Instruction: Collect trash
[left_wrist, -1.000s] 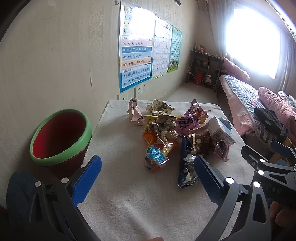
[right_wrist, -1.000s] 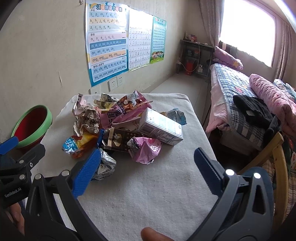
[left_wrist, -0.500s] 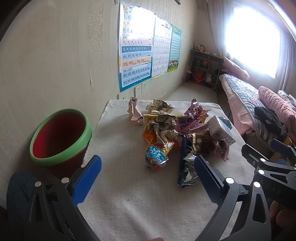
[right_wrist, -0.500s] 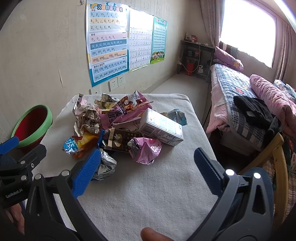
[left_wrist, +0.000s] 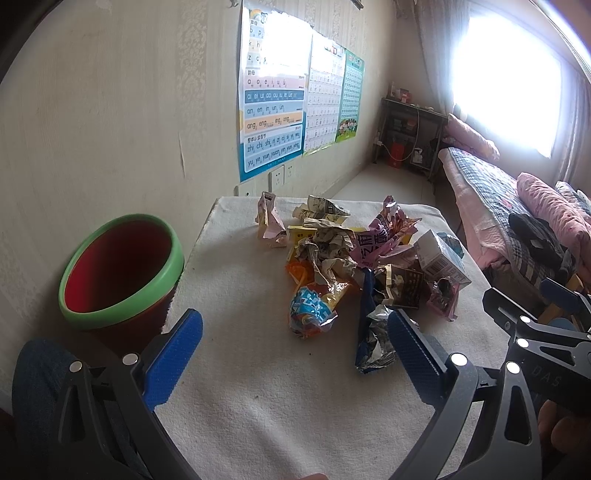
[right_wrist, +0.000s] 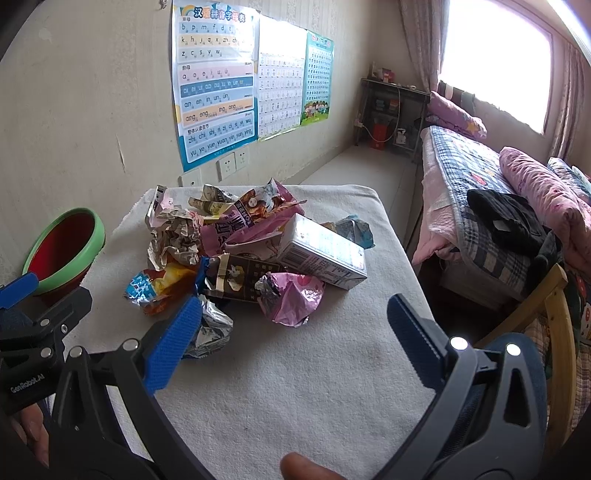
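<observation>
Hidden or unclear: trash pile (left_wrist: 354, 258) overlaps itself, so lower wrappers are only partly seen; small print on the packets unreadable. Window glare washes out the far corner in the left wrist view. Silver foil wrapper (left_wrist: 373, 343) partly covered by the left tool's right finger.

Surface and room: worktop (left_wrist: 258, 387) covered in a pale cloth, set against a wallpapered wall with pinyin posters (right_wrist: 214, 92). Bed (right_wrist: 476, 192) with plaid cover to the right. Red bin with green rim (left_wrist: 118, 266) stands just beside the worktop's left edge.

Views compared: white carton (right_wrist: 321, 254) and pink foil wrapper (right_wrist: 291, 295) show plainly in the right wrist view; in the left they are half hidden behind other litter.

Left tool (left_wrist: 291, 350): jaws wide apart, holding nothing, above the near worktop. Right tool (right_wrist: 291, 332): likewise spread wide, nothing held, pile just ahead.
</observation>
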